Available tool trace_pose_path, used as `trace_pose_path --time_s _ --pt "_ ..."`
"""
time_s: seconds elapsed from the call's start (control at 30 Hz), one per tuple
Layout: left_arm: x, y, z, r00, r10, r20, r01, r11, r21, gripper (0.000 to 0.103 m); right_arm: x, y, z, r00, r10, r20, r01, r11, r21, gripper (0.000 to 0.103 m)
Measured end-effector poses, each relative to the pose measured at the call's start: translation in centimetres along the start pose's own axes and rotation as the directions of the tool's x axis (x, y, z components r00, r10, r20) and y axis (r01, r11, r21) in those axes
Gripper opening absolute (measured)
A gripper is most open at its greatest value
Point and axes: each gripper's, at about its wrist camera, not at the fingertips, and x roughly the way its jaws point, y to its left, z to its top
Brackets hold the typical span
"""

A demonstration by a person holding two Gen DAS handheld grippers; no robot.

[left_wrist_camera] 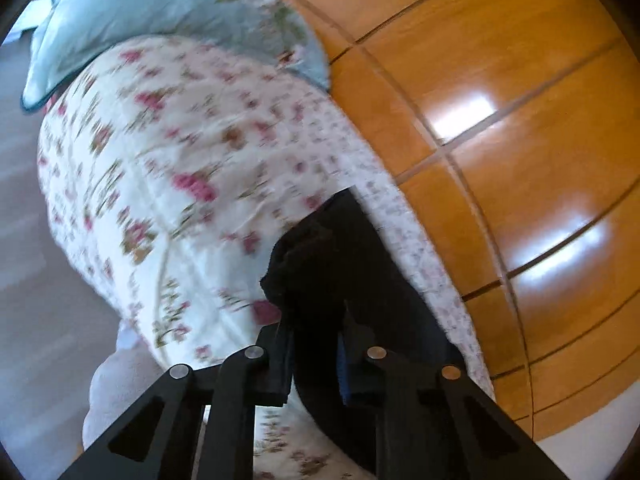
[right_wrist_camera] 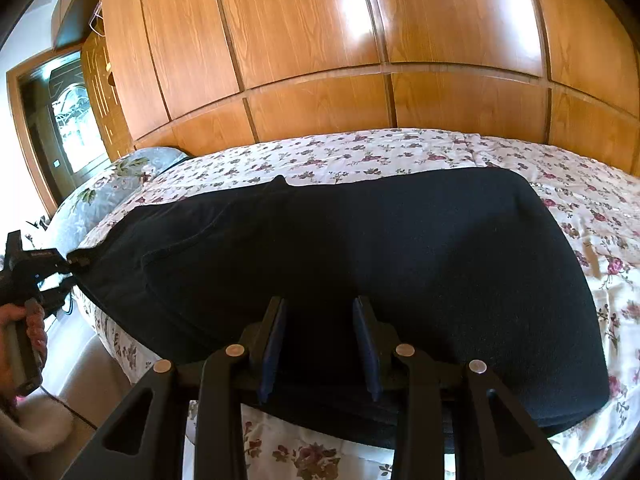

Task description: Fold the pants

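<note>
We find no text we can read. At the far left of the right wrist view, the left gripper carries a small pale label on its black body — too tiny and blurred to make out. The left wrist view shows no lettering.

The left wrist camera looks forward along its fingers, tilted and close over the floral bedspread, toward the pillow and the wooden wardrobe (this view is blurred). The right wrist camera sits low at the bed's near edge, facing level across the black pants to that wardrobe. Both views share bedspread, pants, pillow and wardrobe.
</note>
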Motion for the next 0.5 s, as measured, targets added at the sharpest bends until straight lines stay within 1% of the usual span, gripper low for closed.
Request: trace_pose_path --time_s 0.1,0.2,0.3,0.4,0.43,0.47,0.5 --pt "-1.2 -2.9 0.2 0.998 -0.054 0.042 0.050 0.995 0.092 0.015 0.0 0.0 0.4 1.000 0.005 -0.013 -0.005 1.000 0.004 0.035" --pt "-2.4 -6.0 0.0 0.990 -0.126 0.065 0.113 0.977 0.182 0.015 -0.3 -0.3 0.9 0.999 0.029 -0.024 -0.028 0.999 0.023 0.037" --pt "-3.4 -9.6 -1.0 0.976 -0.206 0.070 0.180 0.945 0.274 0.015 -1.4 -1.0 1.8 0.999 0.052 -0.003 -0.052 0.996 0.066 0.039" --pt "-4.4 -13.8 -2.4 0.955 -0.294 0.046 0.256 0.890 0.377 0.014 -3.0 -1.6 2.6 0.997 0.075 0.035 -0.078 0.994 0.074 0.044" --pt "-5.0 -15.4 -3.2 0.946 -0.324 0.033 0.281 0.863 0.419 0.014 -3.8 -1.9 2.9 0.997 0.062 0.052 -0.066 0.996 0.067 0.046" --pt "-5.2 -16.7 -3.8 0.939 -0.343 0.020 0.297 0.840 0.453 0.014 -4.2 -2.1 3.1 0.997 0.053 0.063 -0.057 0.996 0.062 0.047" --pt "-5.4 -18.2 -4.6 0.934 -0.357 0.007 0.306 0.812 0.497 0.014 -4.8 -2.3 3.3 0.996 0.040 0.079 -0.045 0.997 0.061 0.047"
